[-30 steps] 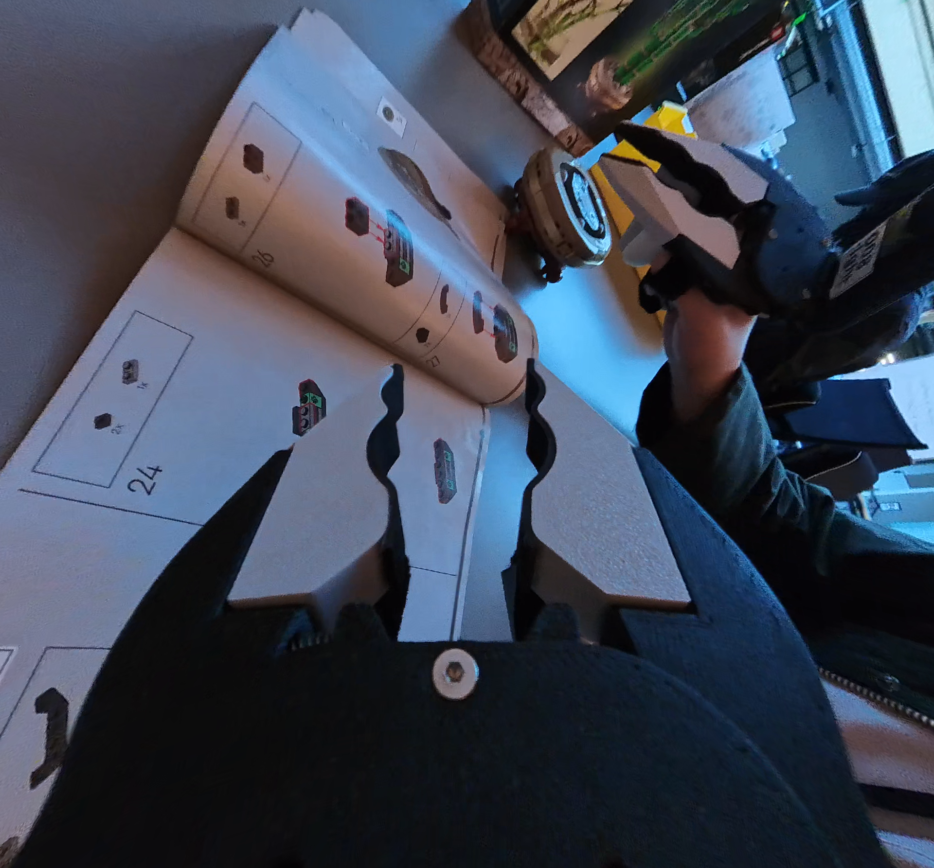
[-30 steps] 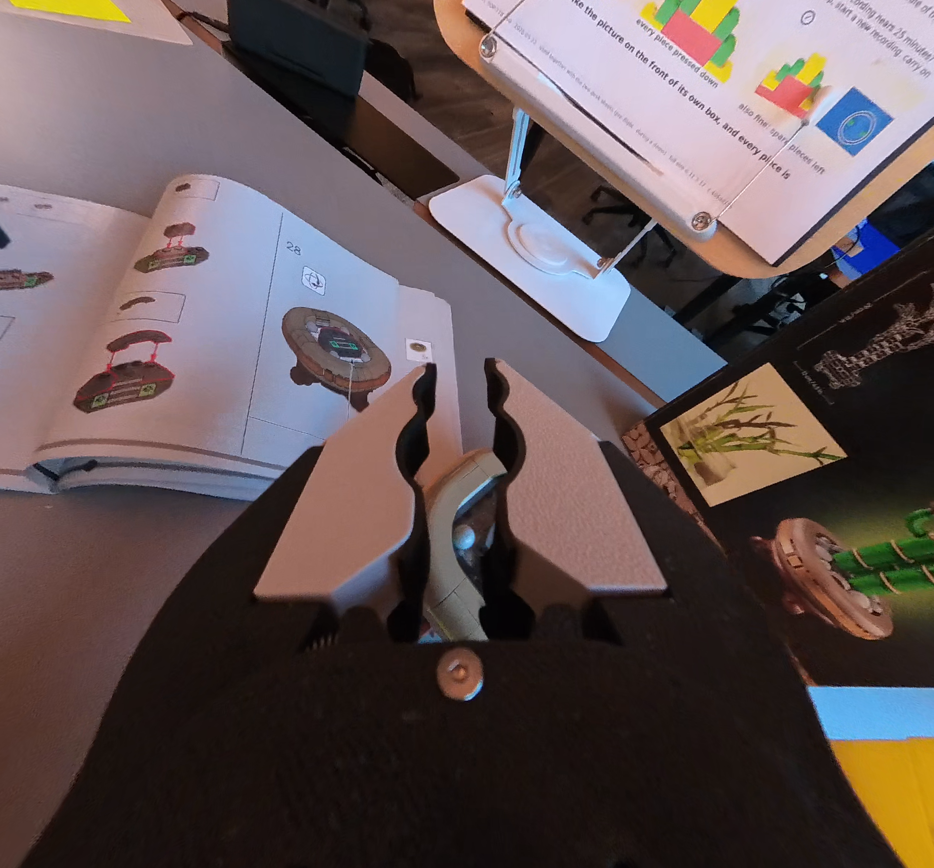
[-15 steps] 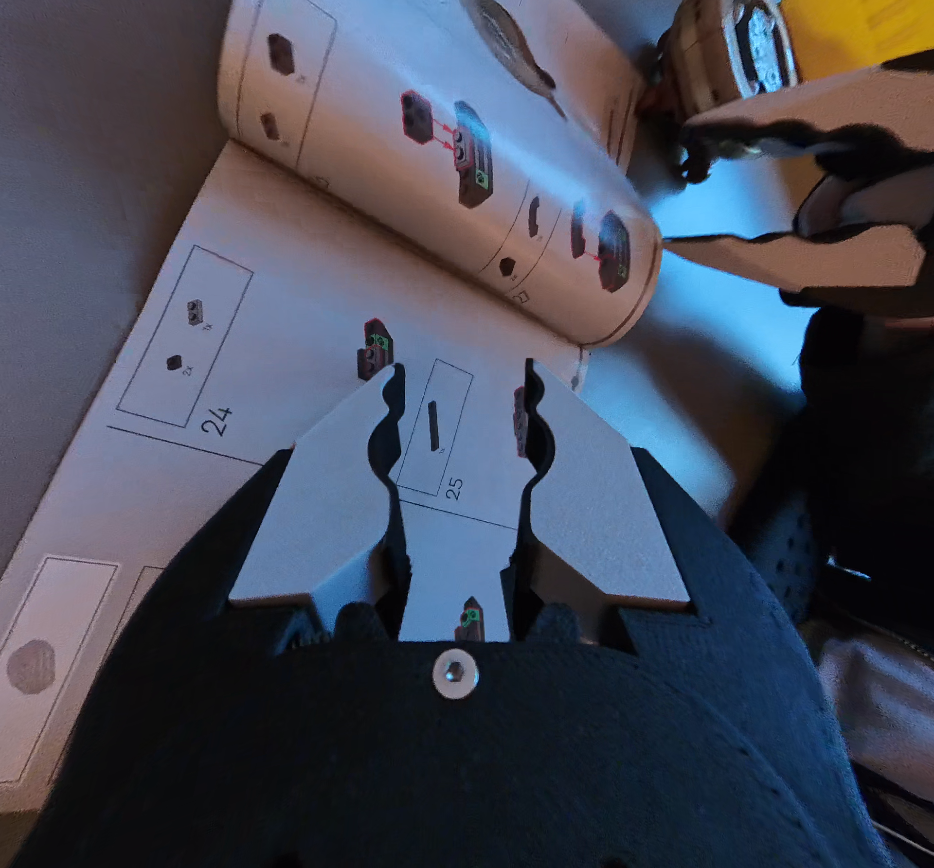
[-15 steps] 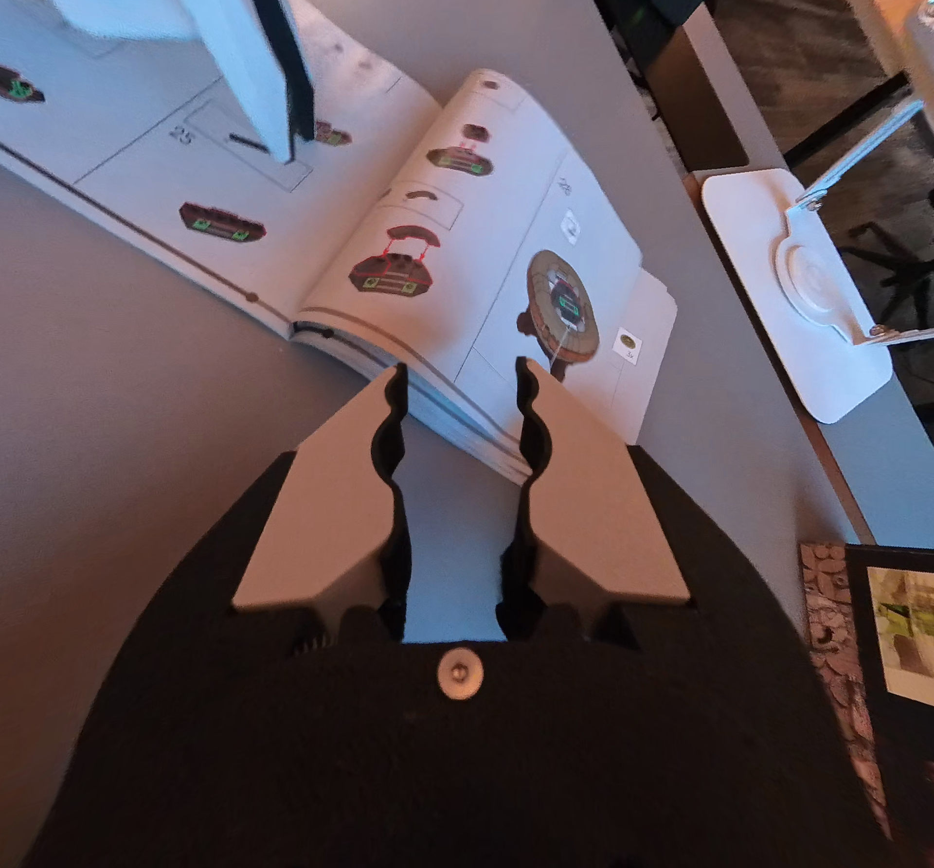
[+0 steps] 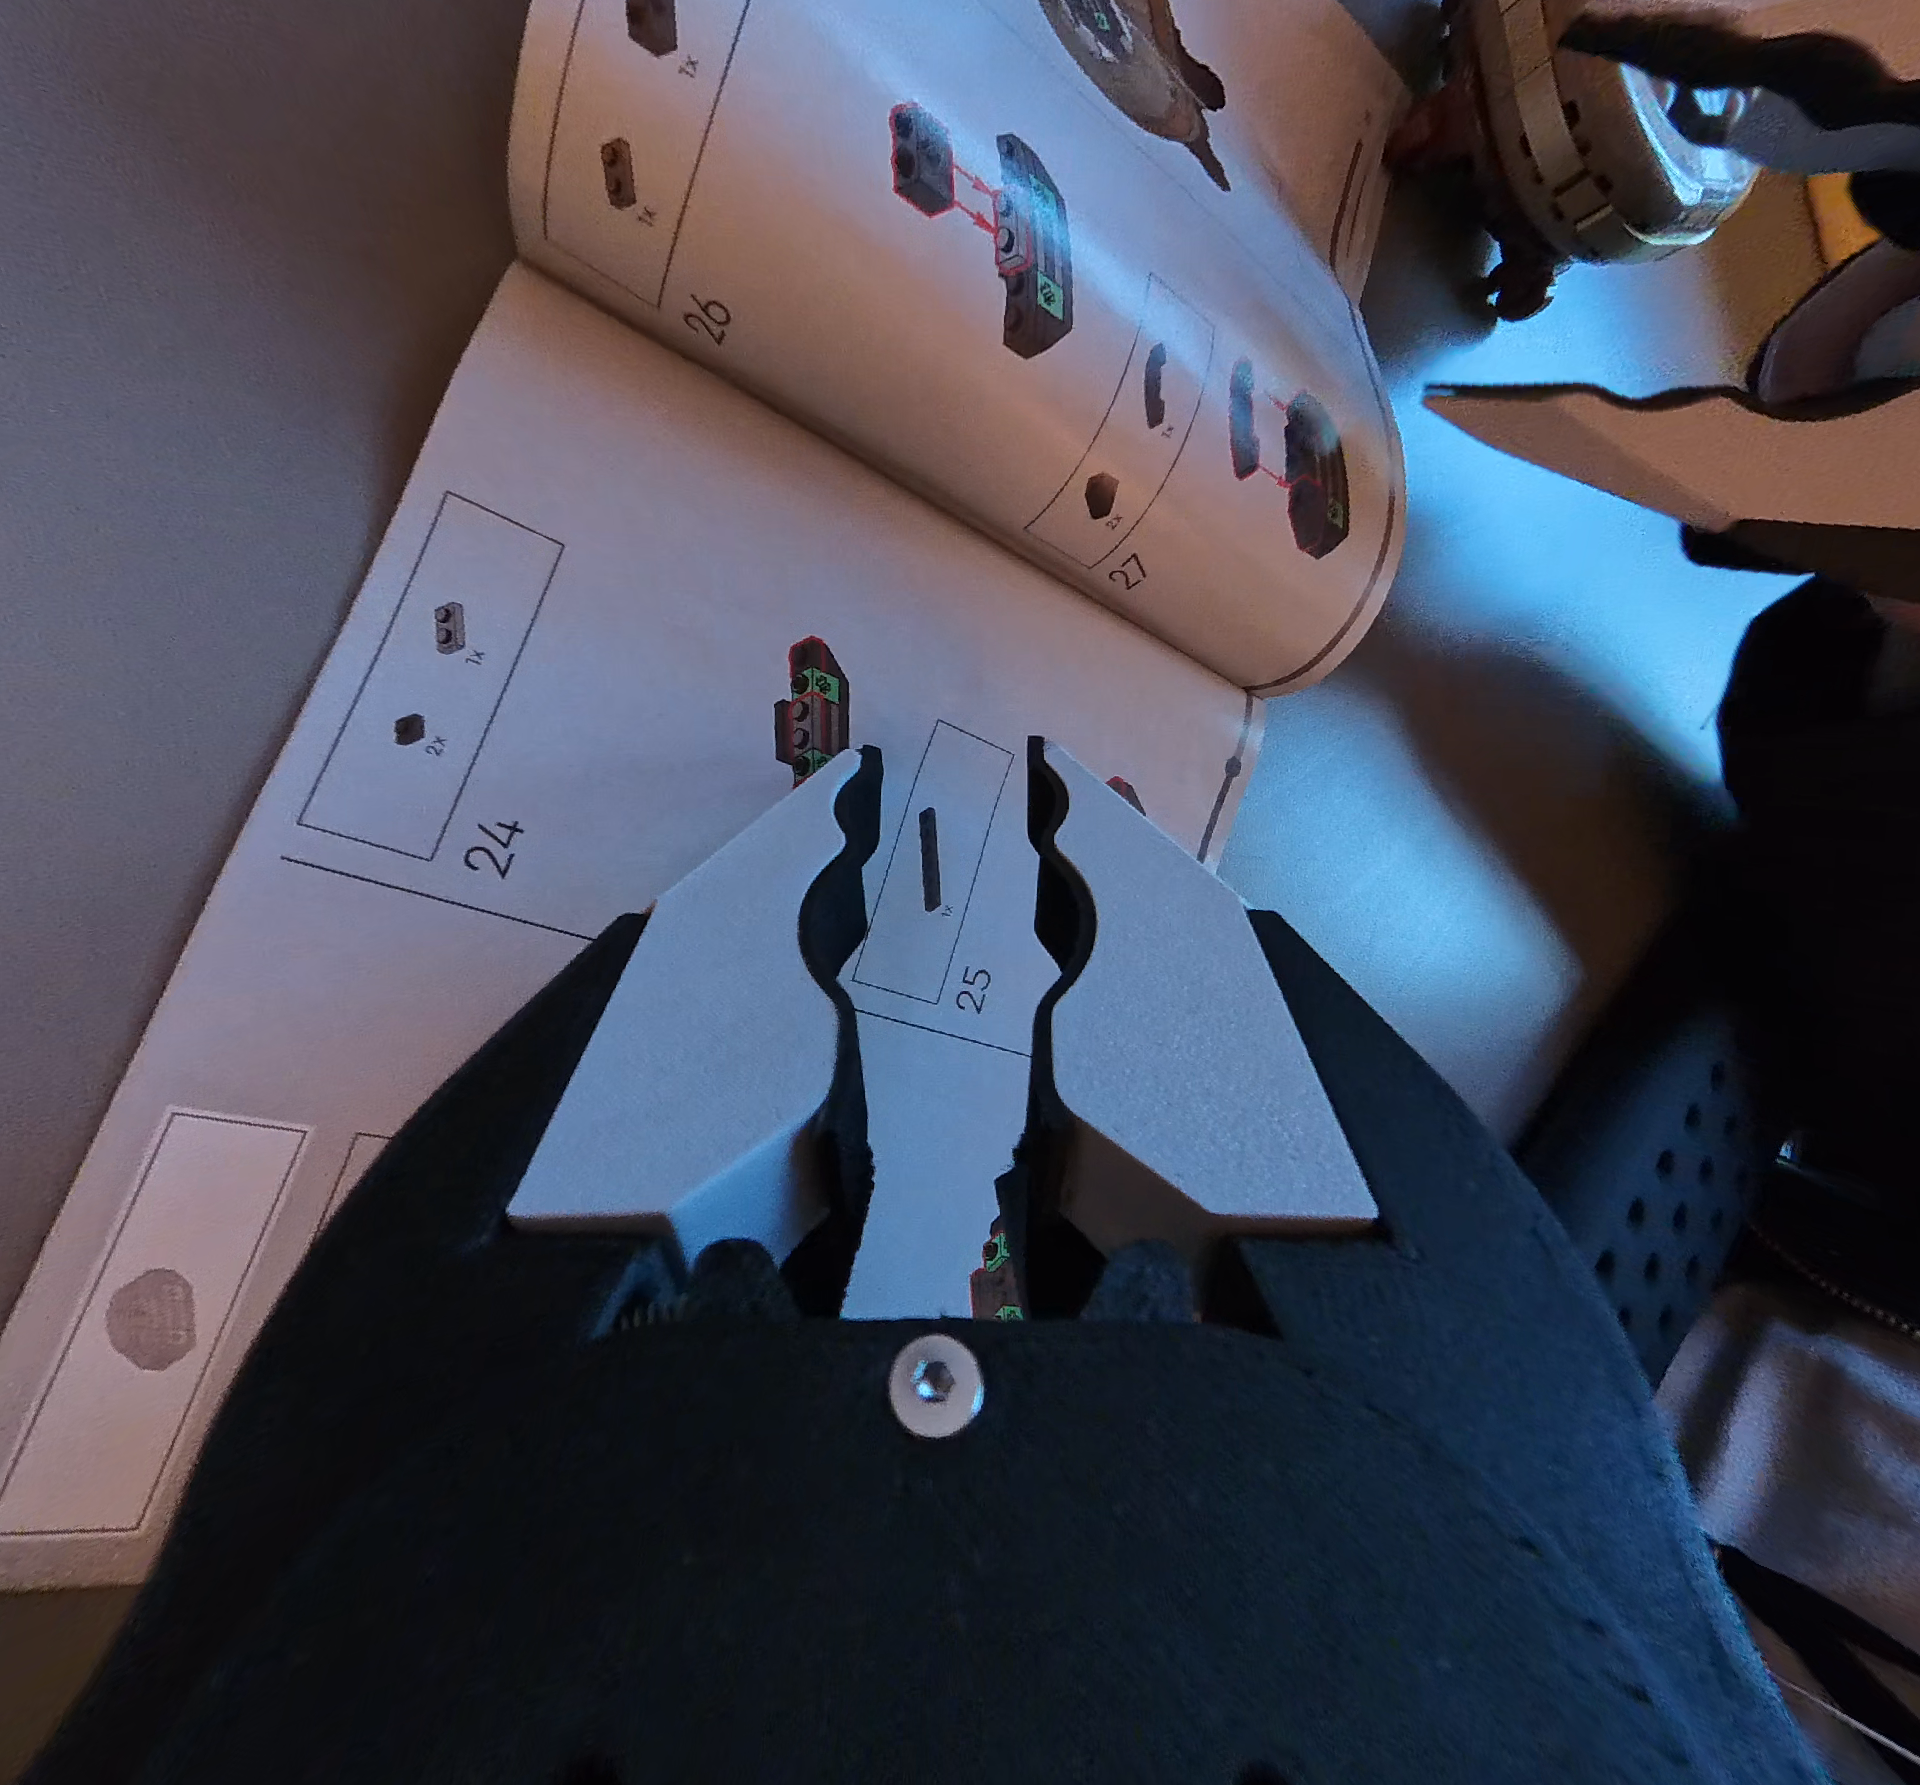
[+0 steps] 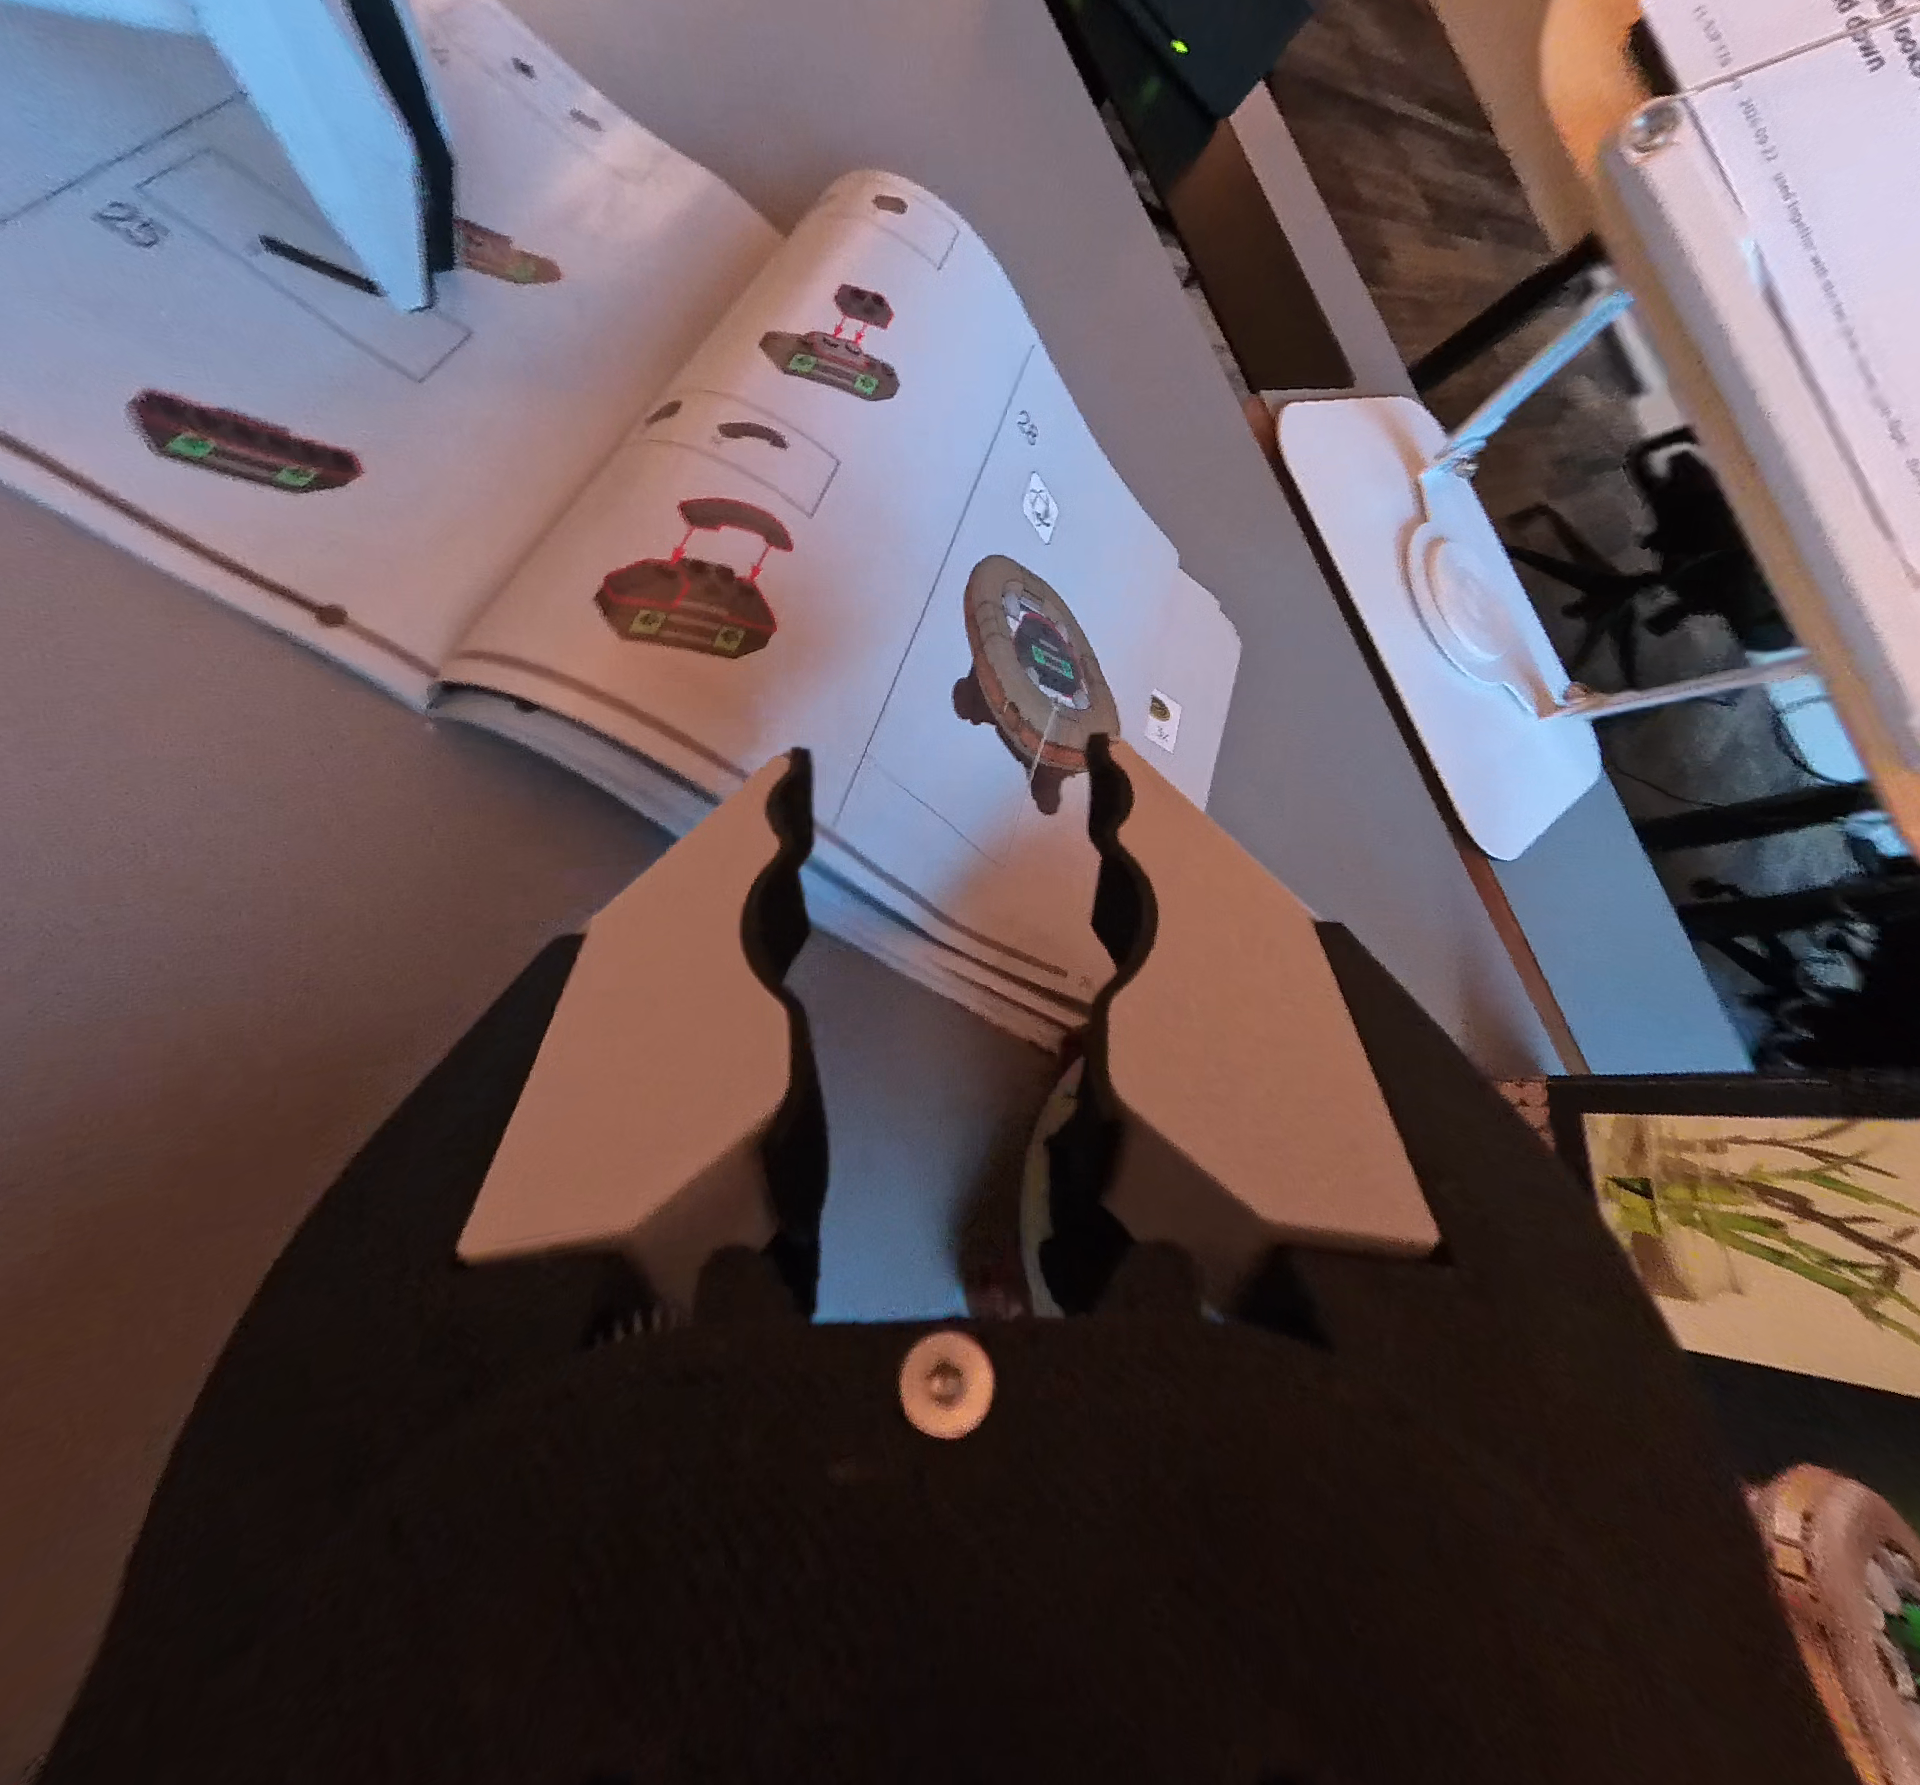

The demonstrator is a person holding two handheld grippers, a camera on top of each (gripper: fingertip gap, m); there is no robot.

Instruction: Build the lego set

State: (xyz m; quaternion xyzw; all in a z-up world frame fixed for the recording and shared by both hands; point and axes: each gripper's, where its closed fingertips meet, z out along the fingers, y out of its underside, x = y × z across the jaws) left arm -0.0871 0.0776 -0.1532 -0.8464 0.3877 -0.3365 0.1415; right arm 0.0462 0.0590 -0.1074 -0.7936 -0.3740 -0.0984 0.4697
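Note:
My left gripper hovers over the open instruction booklet, jaws part open with only the printed page between them. The round tan Lego model with dark red feet stands on the grey table past the booklet's right page. My right gripper is open wide and holds nothing. Its fingers reach in beside the model in the left wrist view. A sliver of the model shows low by its right finger. The booklet lies ahead of it.
The black Lego box with a bamboo picture lies at the right. A document stand with a white base and a black device sit at the table's far edge. My left gripper's finger shows at top left. A person's dark sleeve is at the right. The white base sits 30 cm or so from the ends of my right fingers.
My right gripper opened and let go of the tan round model, which now stands on the table. My left gripper moved lower over the booklet and its jaws narrowed on nothing.

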